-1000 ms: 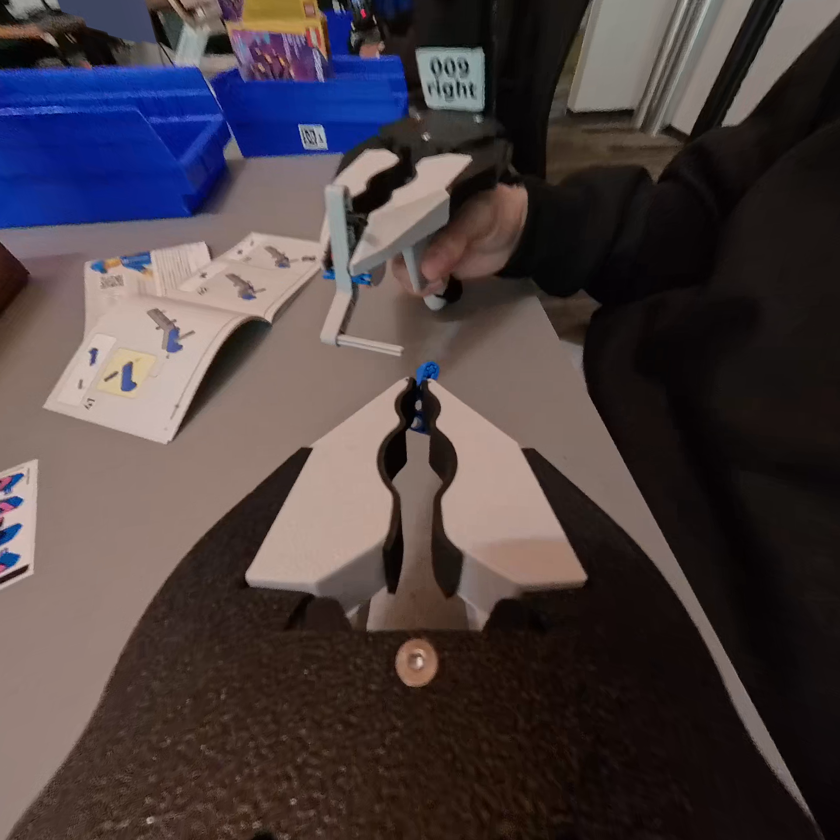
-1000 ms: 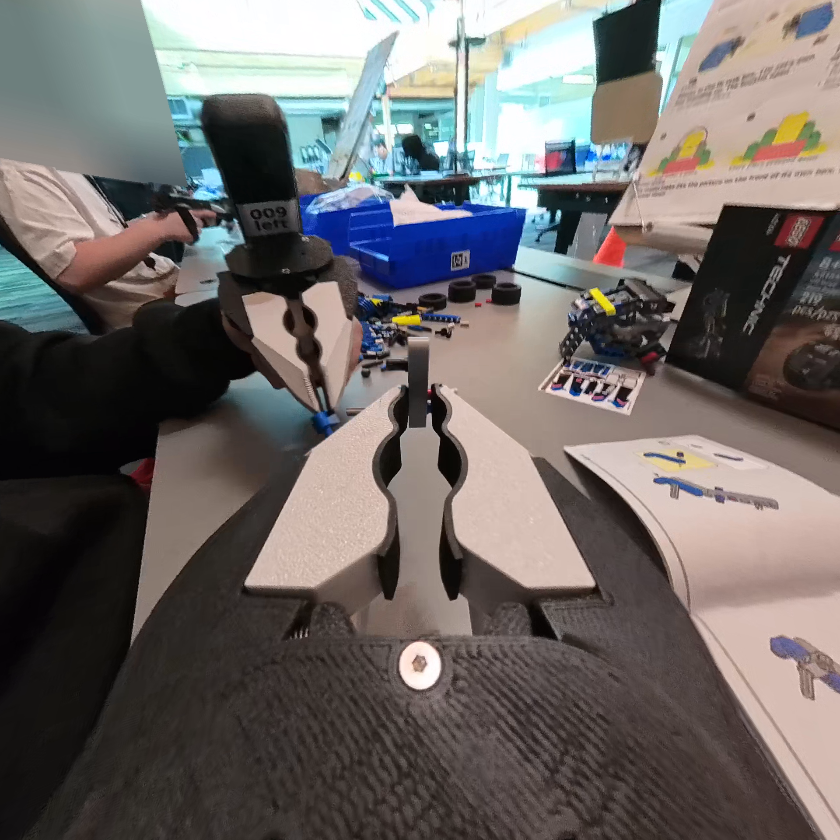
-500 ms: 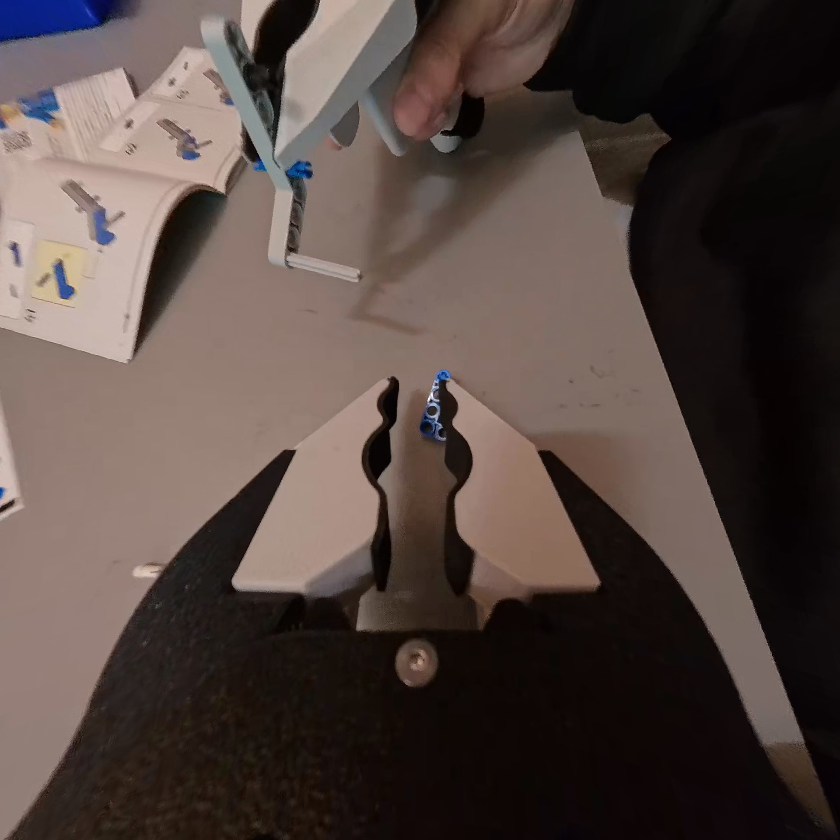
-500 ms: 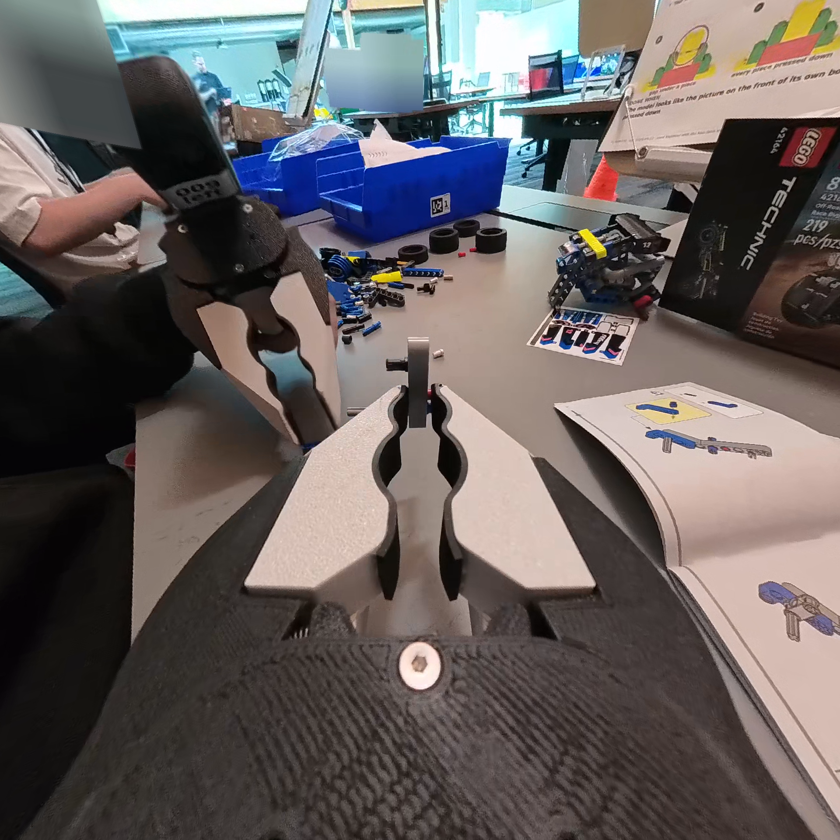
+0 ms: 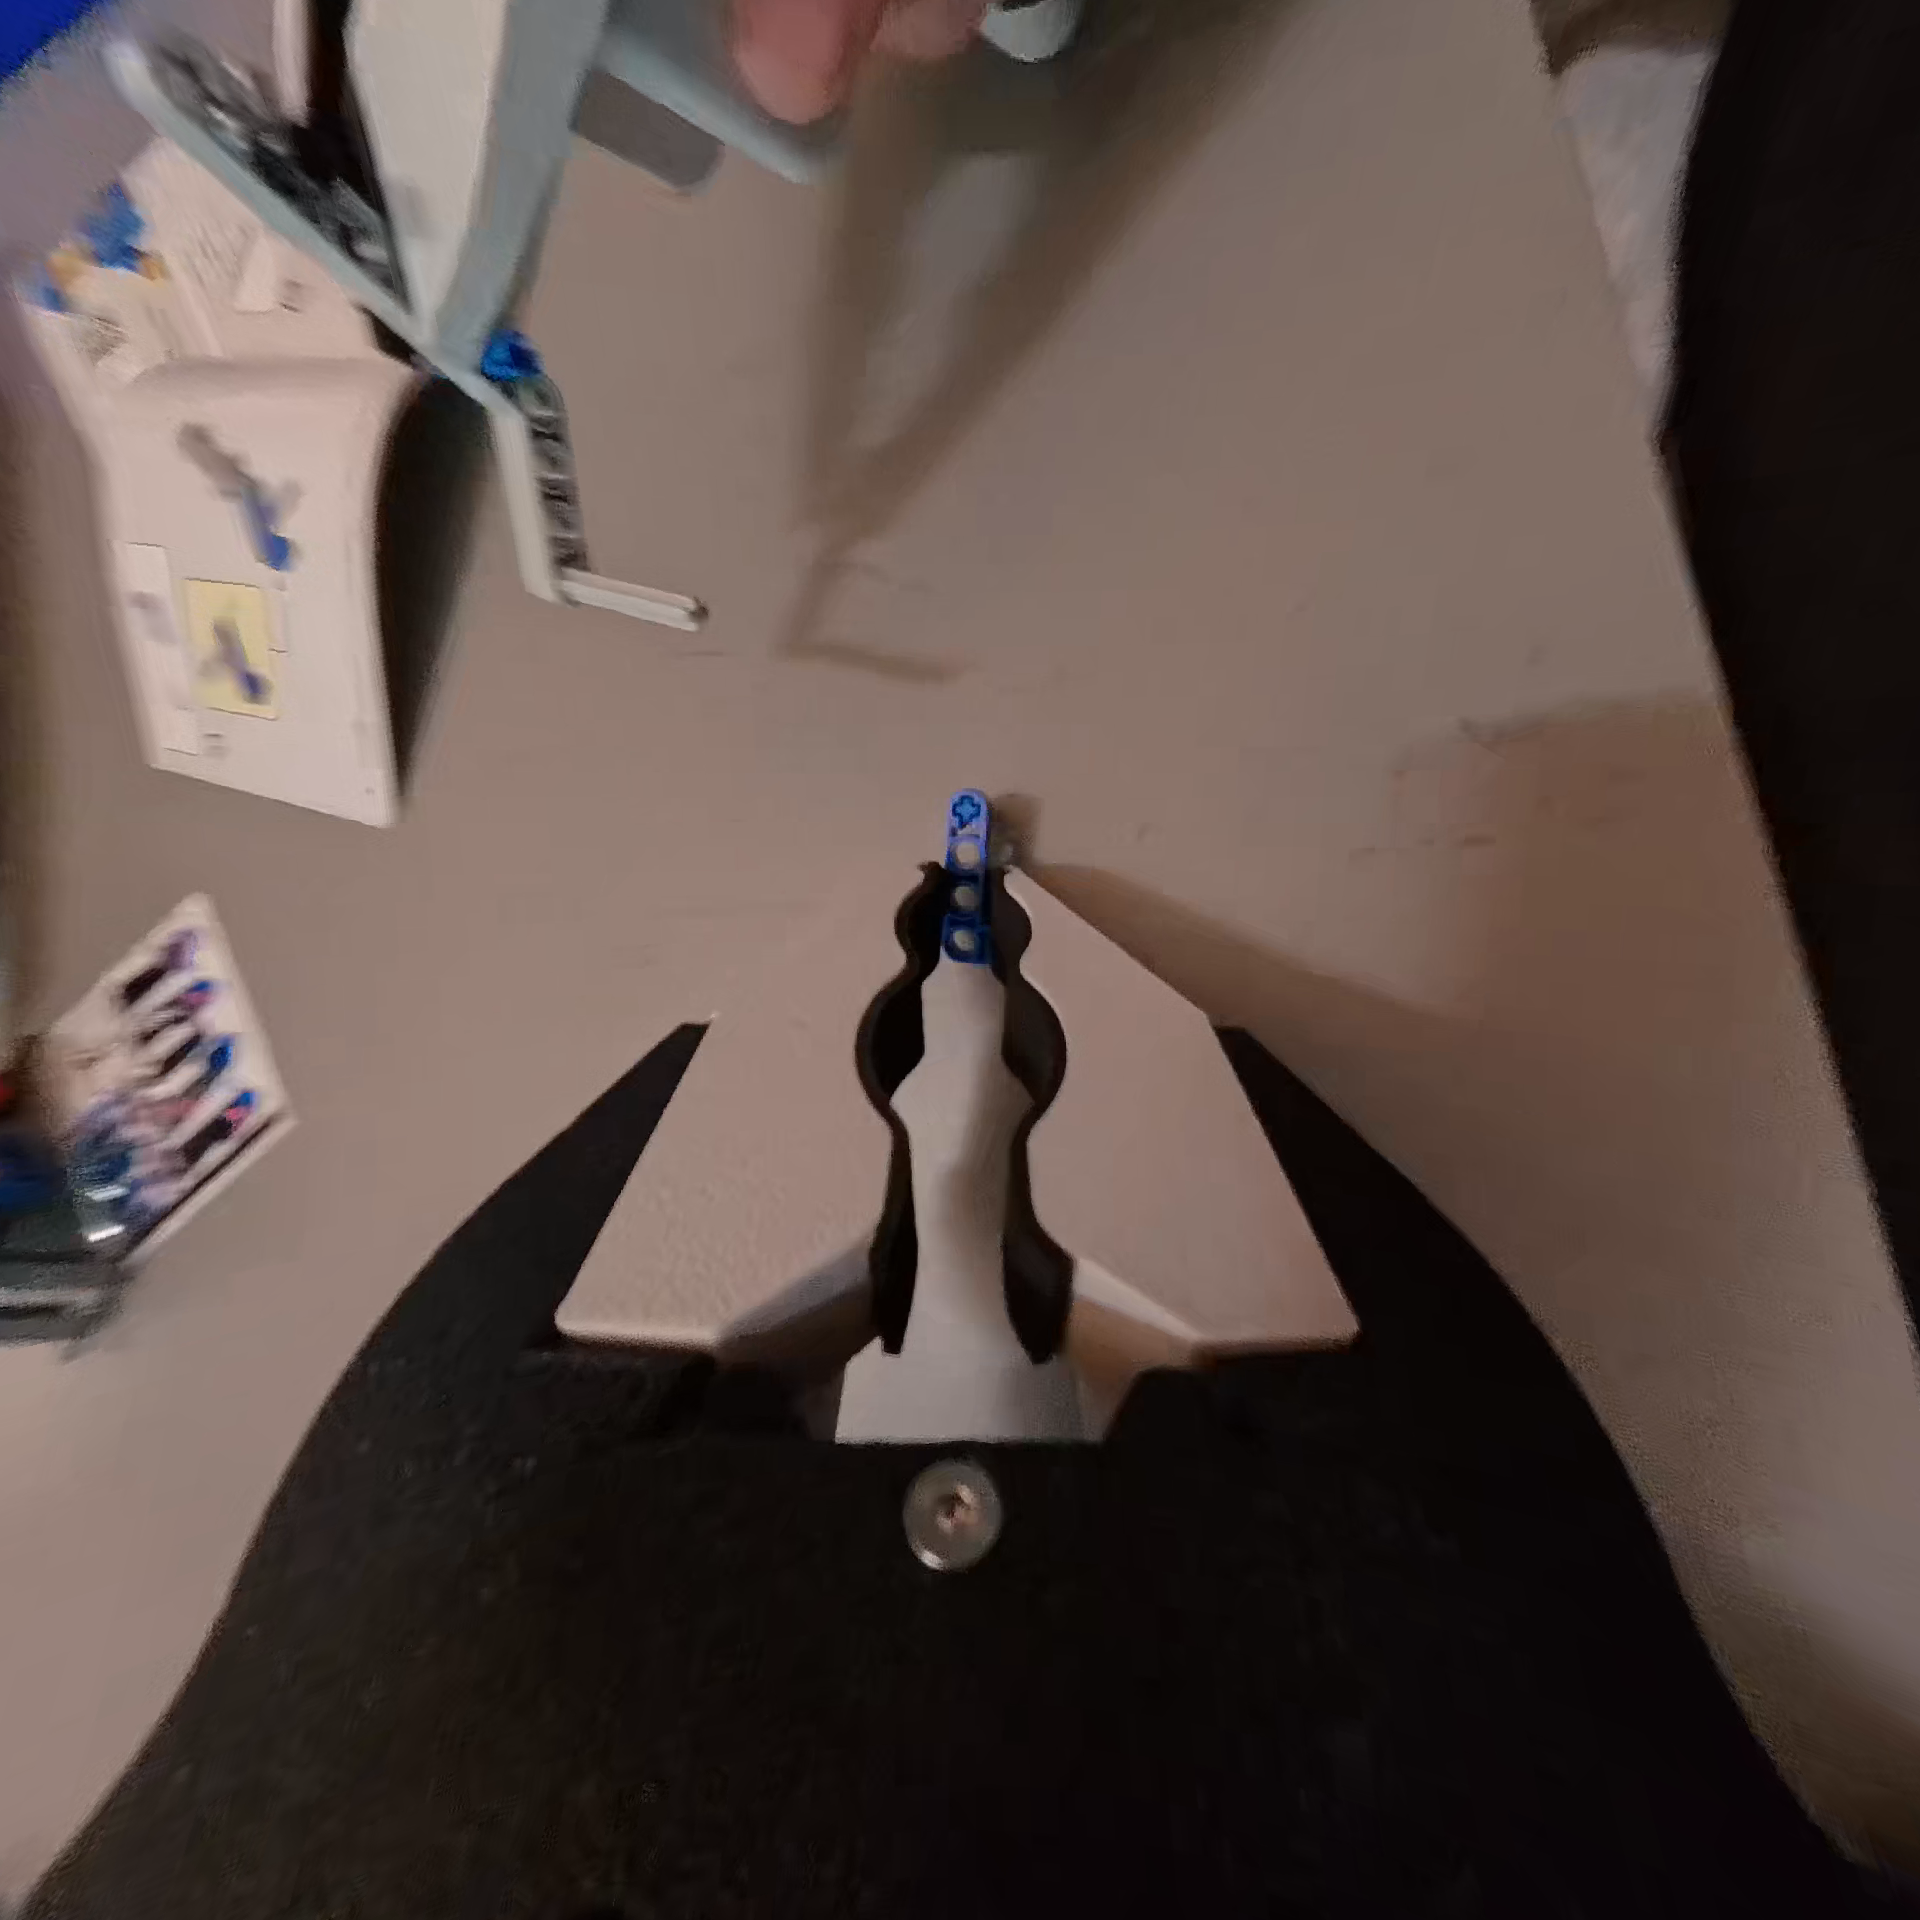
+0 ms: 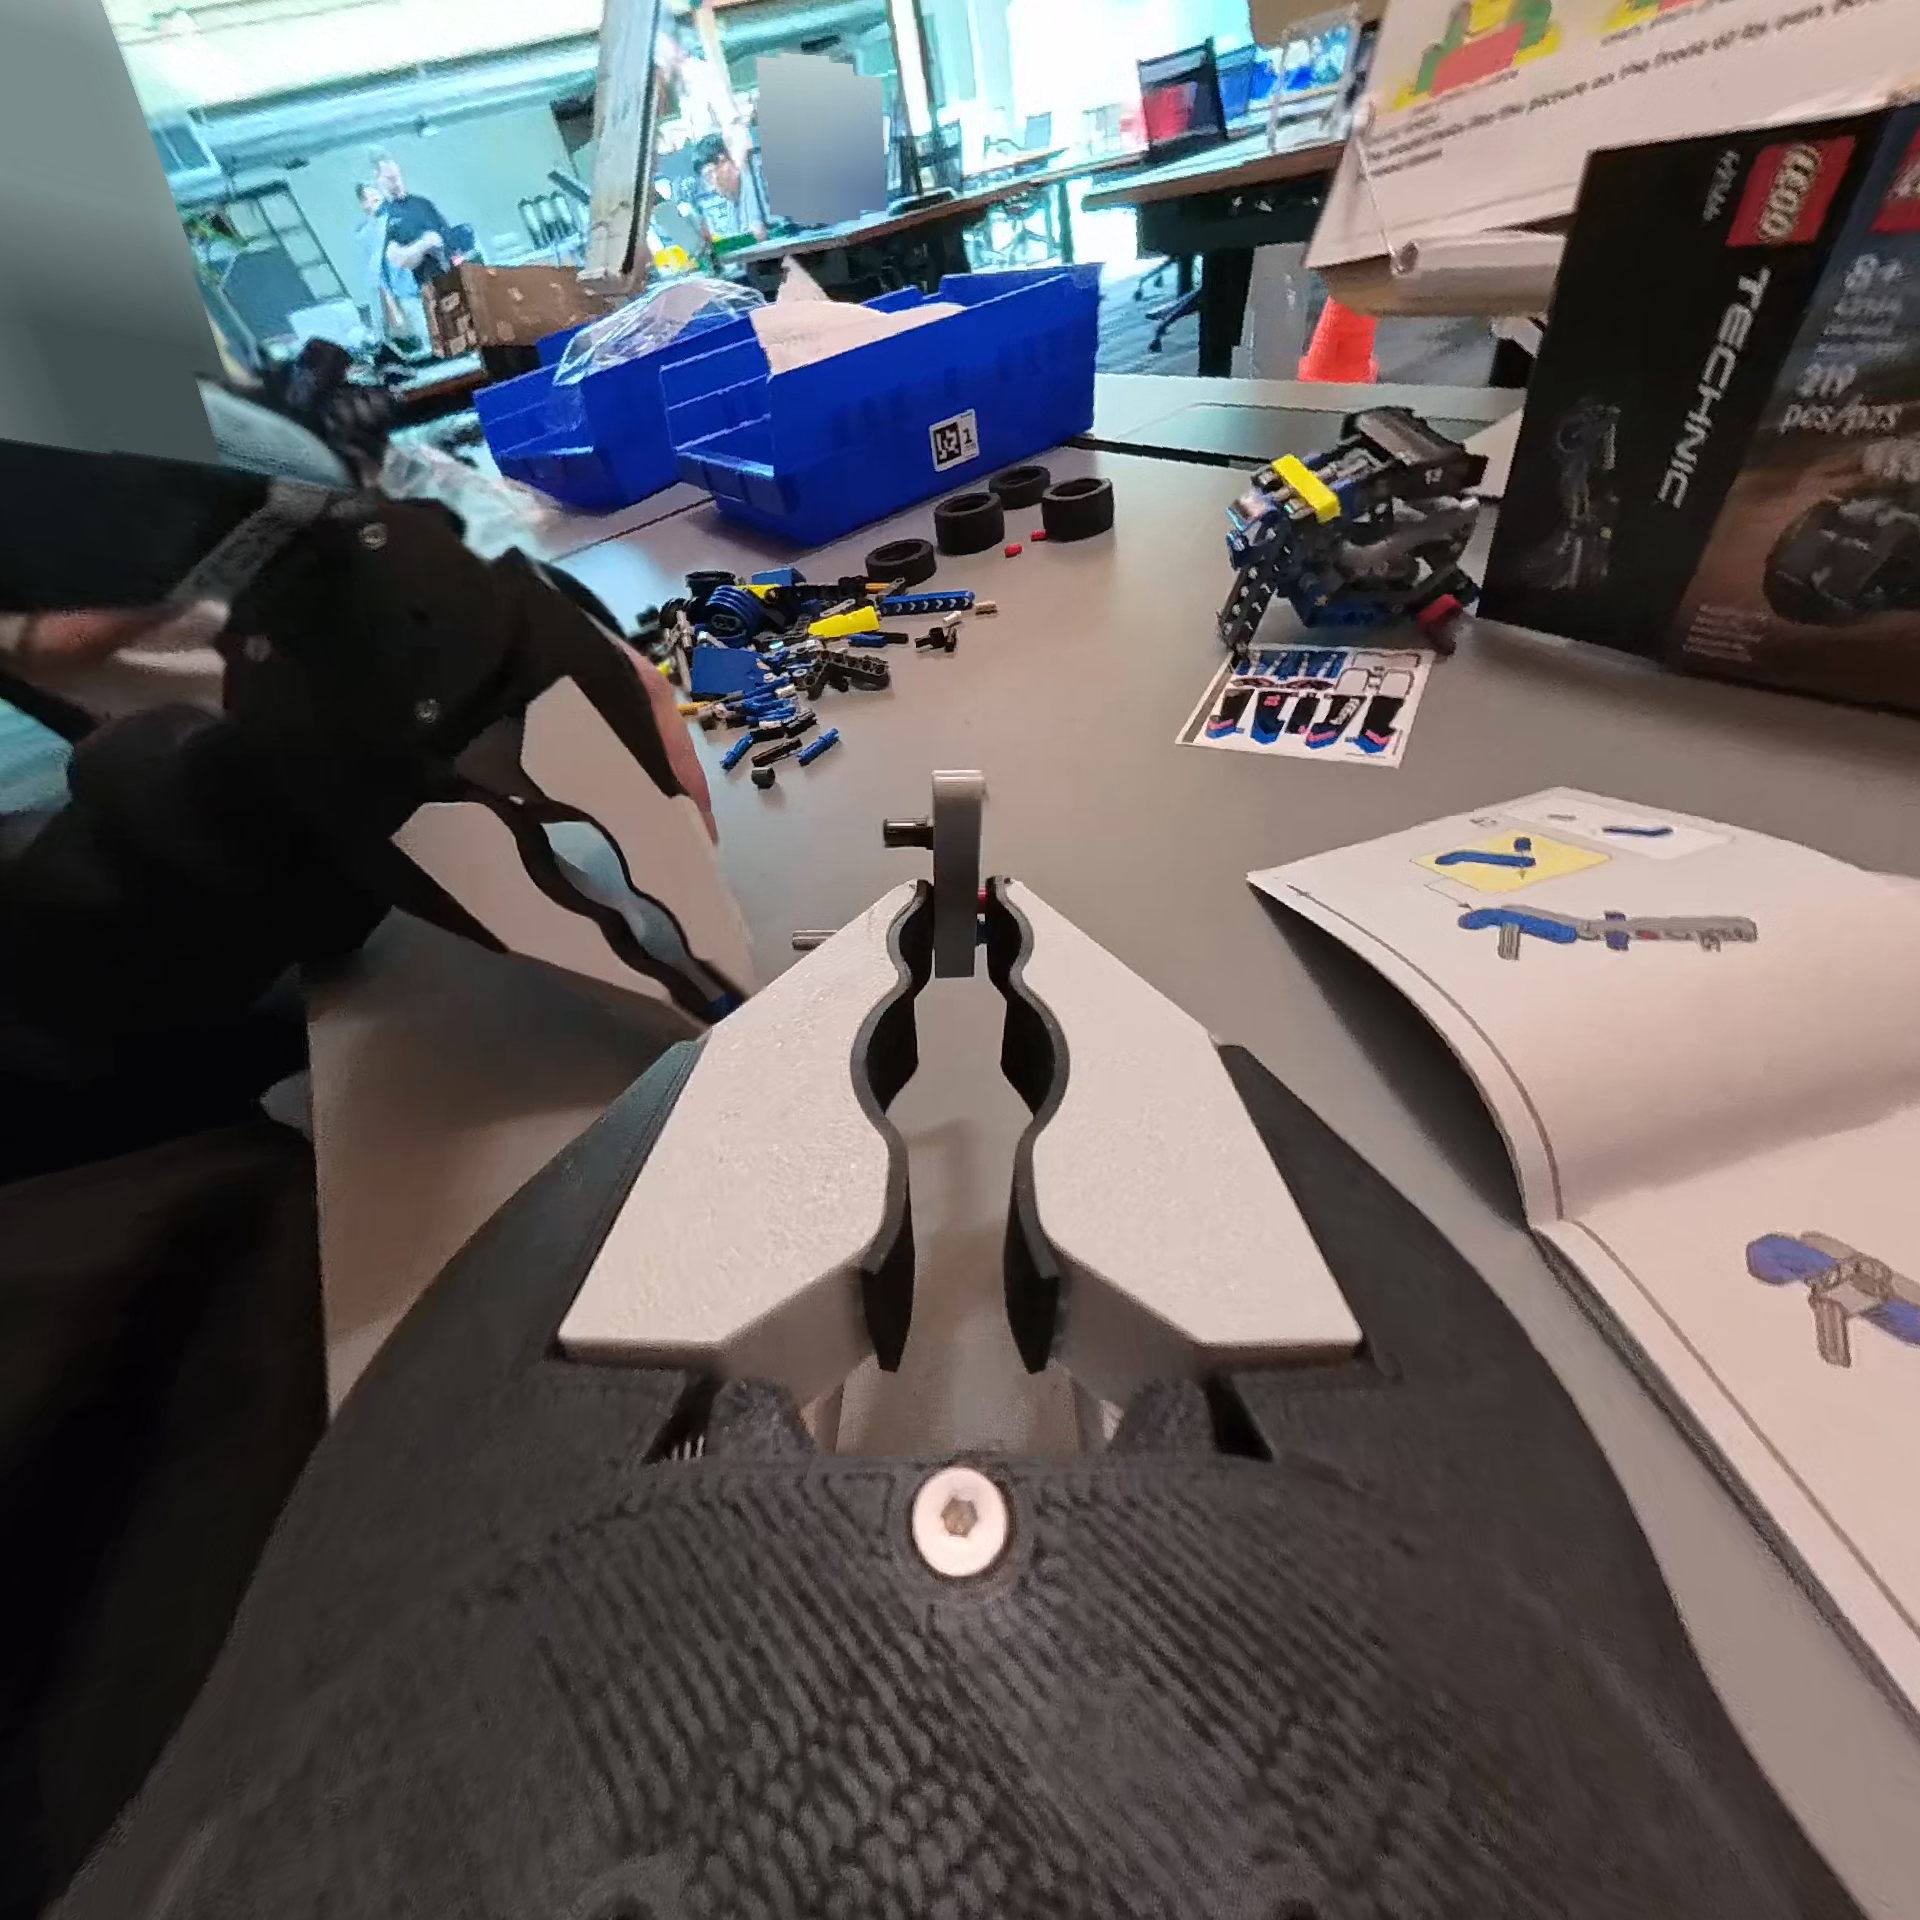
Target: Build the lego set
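Note:
My left gripper [image 5: 961,899] is shut on a small thin blue beam [image 5: 966,883] whose holes face the camera, with its tip low over the grey table [image 5: 1195,520]. It also shows in the right wrist view [image 6: 717,1003], tilted down to the table. My right gripper [image 6: 956,904] is shut on a grey beam assembly [image 6: 956,831] with a black pin on its left side. In the left wrist view that assembly [image 5: 545,488] hangs from the right gripper at the top left, with a blue pin [image 5: 509,353] and a grey axle [image 5: 634,603] at its lower end.
An open instruction booklet [image 6: 1558,1039] lies to the right, with a sticker sheet [image 6: 1309,712] beyond it. Loose parts [image 6: 790,644], black tyres [image 6: 1023,509], blue bins [image 6: 883,416], a part-built model [image 6: 1351,540] and the set's box [image 6: 1714,416] stand farther back. The person's dark sleeve is at the left. About 11 centimetres separates my left fingertips from my right.
The left jaws held the blue beam edge-on, opened so it leaned on the right finger, then shut on it again with its holes facing me. The left gripper tipped down; the right one moved nearer.

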{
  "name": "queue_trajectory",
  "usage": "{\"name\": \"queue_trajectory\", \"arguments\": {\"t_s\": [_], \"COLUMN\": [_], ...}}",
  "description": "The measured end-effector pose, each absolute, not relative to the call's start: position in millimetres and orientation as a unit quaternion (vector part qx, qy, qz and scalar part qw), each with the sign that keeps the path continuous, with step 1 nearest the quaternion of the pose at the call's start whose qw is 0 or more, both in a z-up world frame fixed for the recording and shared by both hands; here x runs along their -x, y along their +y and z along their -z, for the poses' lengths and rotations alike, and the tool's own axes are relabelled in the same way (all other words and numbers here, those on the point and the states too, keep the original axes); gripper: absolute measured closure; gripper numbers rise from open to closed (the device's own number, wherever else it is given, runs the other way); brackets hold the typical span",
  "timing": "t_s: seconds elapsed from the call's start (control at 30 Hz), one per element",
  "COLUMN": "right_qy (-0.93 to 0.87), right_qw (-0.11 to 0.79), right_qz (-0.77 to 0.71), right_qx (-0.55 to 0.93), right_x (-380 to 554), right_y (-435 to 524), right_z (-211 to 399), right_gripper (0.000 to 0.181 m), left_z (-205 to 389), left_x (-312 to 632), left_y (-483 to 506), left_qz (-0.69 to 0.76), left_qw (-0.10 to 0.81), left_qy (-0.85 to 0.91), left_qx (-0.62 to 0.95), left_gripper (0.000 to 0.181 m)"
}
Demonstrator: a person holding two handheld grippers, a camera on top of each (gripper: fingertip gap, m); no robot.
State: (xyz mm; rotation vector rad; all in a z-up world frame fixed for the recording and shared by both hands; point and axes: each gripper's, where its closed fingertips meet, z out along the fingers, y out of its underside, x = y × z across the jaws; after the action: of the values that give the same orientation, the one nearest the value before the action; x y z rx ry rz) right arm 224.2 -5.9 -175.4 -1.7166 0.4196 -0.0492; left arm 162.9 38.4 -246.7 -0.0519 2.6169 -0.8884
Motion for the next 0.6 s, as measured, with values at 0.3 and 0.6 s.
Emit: {"name": "queue_trajectory", "arguments": {"t_s": [0.3,0.6], "right_qy": [0.252,0.259], "right_qw": [0.685,0.701], "right_qz": [-0.051,-0.071], "right_qx": [0.681,0.661], "right_x": [-232,-231], "right_y": [-11,-11], "right_z": [163,159], "right_gripper": [0.173,0.173], "left_z": [167,161], "left_x": [-184,-187], "left_y": [19,18], "left_qz": [0.393,0.367], "left_qw": [0.470,0.532], "left_qy": [0.790,0.762], "left_qx": [-0.019,-0.036], "left_gripper": [0.177,0.177]}}
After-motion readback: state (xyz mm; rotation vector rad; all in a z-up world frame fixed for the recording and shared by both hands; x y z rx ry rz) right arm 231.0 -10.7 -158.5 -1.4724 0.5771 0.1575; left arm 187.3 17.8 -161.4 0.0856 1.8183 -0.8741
